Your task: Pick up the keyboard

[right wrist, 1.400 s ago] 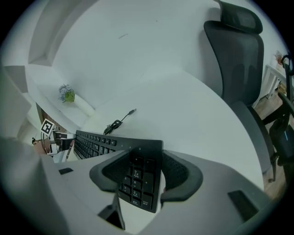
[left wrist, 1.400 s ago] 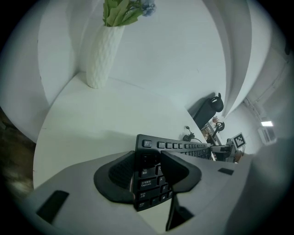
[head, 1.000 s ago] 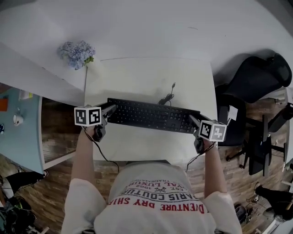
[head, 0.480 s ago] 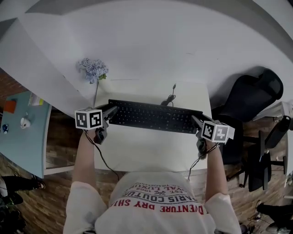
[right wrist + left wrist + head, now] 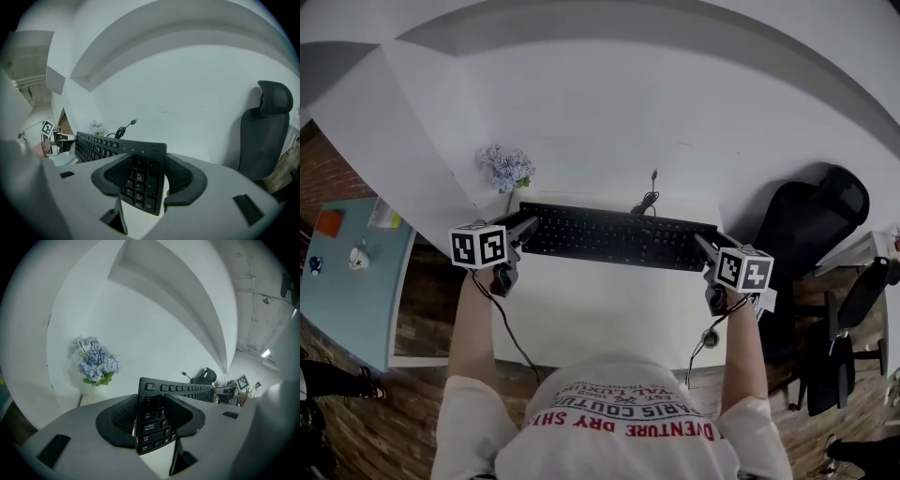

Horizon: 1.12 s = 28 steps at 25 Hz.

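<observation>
in front of the person, one white table (image 5: 609,314) stands against a white wall, with one black high-backed office chair (image 5: 811,220) near its right side. one black keyboard (image 5: 614,237) hangs in the air over the table's far part, stretched between two grippers. the left gripper (image 5: 152,417) pinches its left end and the right gripper (image 5: 149,180) pinches its number-pad end. one bunch of pale blue flowers (image 5: 508,167) sits at the far left corner. one coiled cable (image 5: 649,199) lies behind the keyboard.

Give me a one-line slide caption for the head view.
A person's left claw and right claw grip opposite ends of a black keyboard over a white table.
</observation>
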### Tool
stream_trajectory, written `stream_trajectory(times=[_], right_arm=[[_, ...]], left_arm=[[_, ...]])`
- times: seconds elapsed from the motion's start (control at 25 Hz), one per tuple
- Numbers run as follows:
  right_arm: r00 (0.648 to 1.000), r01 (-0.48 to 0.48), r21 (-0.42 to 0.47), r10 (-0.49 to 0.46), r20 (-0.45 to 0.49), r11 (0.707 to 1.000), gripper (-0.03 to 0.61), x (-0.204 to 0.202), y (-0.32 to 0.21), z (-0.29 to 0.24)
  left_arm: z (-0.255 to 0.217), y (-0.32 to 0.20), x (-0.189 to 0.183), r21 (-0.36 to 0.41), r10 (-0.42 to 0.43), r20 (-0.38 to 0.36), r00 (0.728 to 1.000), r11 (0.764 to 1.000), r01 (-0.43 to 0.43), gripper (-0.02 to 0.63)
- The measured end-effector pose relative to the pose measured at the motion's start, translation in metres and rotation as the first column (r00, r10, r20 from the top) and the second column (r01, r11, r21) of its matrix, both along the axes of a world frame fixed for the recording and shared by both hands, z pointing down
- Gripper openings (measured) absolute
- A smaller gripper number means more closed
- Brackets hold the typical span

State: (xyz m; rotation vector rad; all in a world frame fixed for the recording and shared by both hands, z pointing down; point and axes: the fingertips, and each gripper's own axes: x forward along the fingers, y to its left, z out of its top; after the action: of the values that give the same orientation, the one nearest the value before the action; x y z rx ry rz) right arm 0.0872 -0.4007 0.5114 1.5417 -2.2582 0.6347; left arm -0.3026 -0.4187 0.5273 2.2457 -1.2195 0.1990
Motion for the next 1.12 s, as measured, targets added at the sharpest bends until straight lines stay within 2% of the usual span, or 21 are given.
stream_trajectory(times=[0.32, 0.48, 0.76, 1.12], right_arm=[[1.0, 0.014, 0.04, -0.013, -0.025, 0.999, 0.235, -0.002, 0.018, -0.022], [0.999, 0.009, 0.029, -0.008, -0.036, 1.0, 0.235, 0.005, 0.026, -0.015], [0.999, 0.003, 0.025, -0.002, -0.039, 1.0, 0.235, 0.006, 0.031, -0.008], [0.999, -0.009, 0.026, 0.01, -0.052, 1.0, 0.235, 0.014, 0.031, -0.003]], left_arm=[[-0.018, 0.028, -0.003, 0.04, -0.032, 0.012, 0.999, 0.999, 0.031, 0.19], [-0.01, 0.038, -0.001, 0.038, -0.049, 0.035, 0.998, 0.998, 0.047, 0.19], [-0.005, 0.041, 0.005, 0.043, -0.035, 0.011, 0.999, 0.998, 0.034, 0.19], [0.006, 0.041, 0.012, 0.021, -0.029, 0.014, 0.999, 0.999, 0.029, 0.19]])
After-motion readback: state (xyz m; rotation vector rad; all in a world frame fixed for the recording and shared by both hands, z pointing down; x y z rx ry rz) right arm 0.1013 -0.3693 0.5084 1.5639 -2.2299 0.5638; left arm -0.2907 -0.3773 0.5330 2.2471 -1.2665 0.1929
